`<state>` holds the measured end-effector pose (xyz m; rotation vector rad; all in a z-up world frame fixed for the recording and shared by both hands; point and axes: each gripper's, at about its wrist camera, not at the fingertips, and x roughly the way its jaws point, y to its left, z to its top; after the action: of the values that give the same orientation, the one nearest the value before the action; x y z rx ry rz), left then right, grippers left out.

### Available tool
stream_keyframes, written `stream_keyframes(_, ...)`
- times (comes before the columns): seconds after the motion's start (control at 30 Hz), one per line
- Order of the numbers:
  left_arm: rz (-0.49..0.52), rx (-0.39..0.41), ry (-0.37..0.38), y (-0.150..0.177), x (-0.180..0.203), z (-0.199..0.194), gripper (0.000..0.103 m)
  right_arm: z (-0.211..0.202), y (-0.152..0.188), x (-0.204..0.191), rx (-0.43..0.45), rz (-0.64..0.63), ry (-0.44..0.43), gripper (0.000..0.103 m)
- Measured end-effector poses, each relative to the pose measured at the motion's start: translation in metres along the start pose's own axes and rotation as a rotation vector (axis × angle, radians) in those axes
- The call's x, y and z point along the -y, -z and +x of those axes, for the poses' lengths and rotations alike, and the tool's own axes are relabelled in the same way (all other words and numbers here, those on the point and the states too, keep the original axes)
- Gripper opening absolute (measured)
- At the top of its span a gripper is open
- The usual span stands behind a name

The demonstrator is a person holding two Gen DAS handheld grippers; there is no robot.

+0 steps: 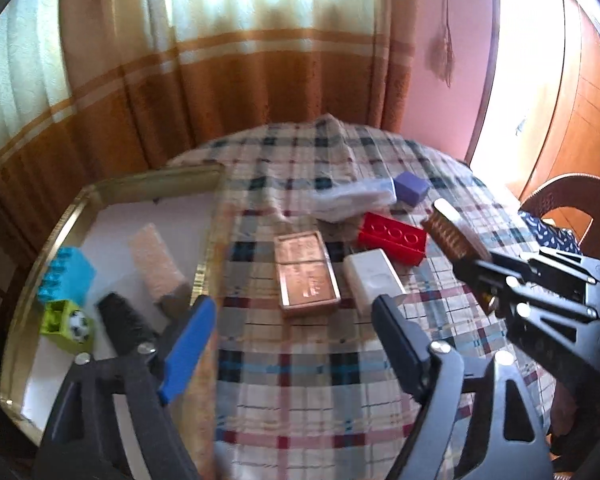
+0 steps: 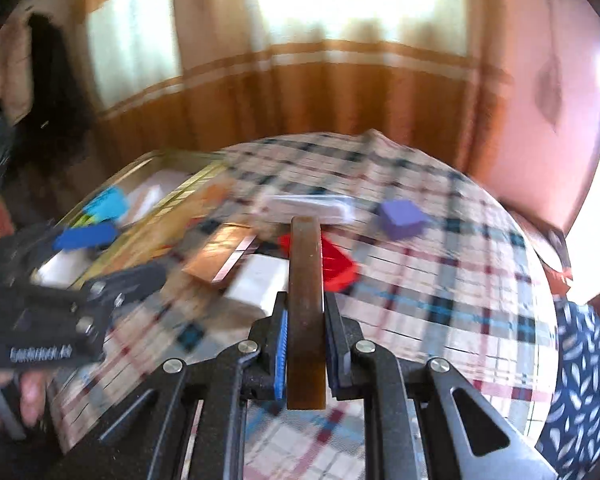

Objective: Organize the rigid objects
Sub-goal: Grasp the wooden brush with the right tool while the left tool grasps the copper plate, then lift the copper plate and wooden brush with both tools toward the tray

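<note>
My right gripper (image 2: 305, 320) is shut on a brown wooden brush (image 2: 305, 300) and holds it above the plaid table; the brush (image 1: 448, 236) and gripper (image 1: 476, 270) also show at the right of the left wrist view. My left gripper (image 1: 296, 328) is open and empty, over the right rim of a gold tray (image 1: 210, 248). In the tray lie a blue brick (image 1: 68, 274), a green block (image 1: 66, 326), a black brush (image 1: 124, 320) and a beige sponge block (image 1: 156, 264). On the cloth lie a copper case (image 1: 306, 272), a white box (image 1: 374, 278), a red brick (image 1: 394, 238), a purple cube (image 1: 410, 188) and a clear packet (image 1: 354, 198).
The round table (image 1: 320, 380) has a plaid cloth. Orange and cream curtains (image 1: 228, 80) hang behind it. A pink wall (image 1: 452, 40) and a wooden chair back (image 1: 560, 196) stand at the right. A person's patterned blue clothing (image 2: 580, 380) is at the table's right edge.
</note>
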<state>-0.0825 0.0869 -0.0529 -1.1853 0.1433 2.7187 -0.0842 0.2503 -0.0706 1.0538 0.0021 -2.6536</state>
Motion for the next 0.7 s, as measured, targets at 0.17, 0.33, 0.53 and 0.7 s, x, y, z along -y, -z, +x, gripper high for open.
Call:
stream_keyframes(0.17,0.014,-0.047,-0.002,-0.003,0.014,0.025,0.059,0.008,-0.001,0.01,-0.001,0.039,0.015,0.017)
stream_keyframes(0.33,0.001,-0.096,-0.02,-0.01,0.014,0.049,0.043,0.009,-0.003,0.012,0.012,0.034,0.002,0.017)
stream_keyframes(0.53,0.008,-0.107,-0.045,-0.017,0.019,0.061,0.042,0.007,-0.002,0.012,0.023,0.044,-0.016,0.017)
stream_keyframes(0.7,0.031,-0.098,-0.066,-0.019,0.028,0.064,0.042,0.008,-0.002,0.014,0.022,0.059,-0.024,0.017)
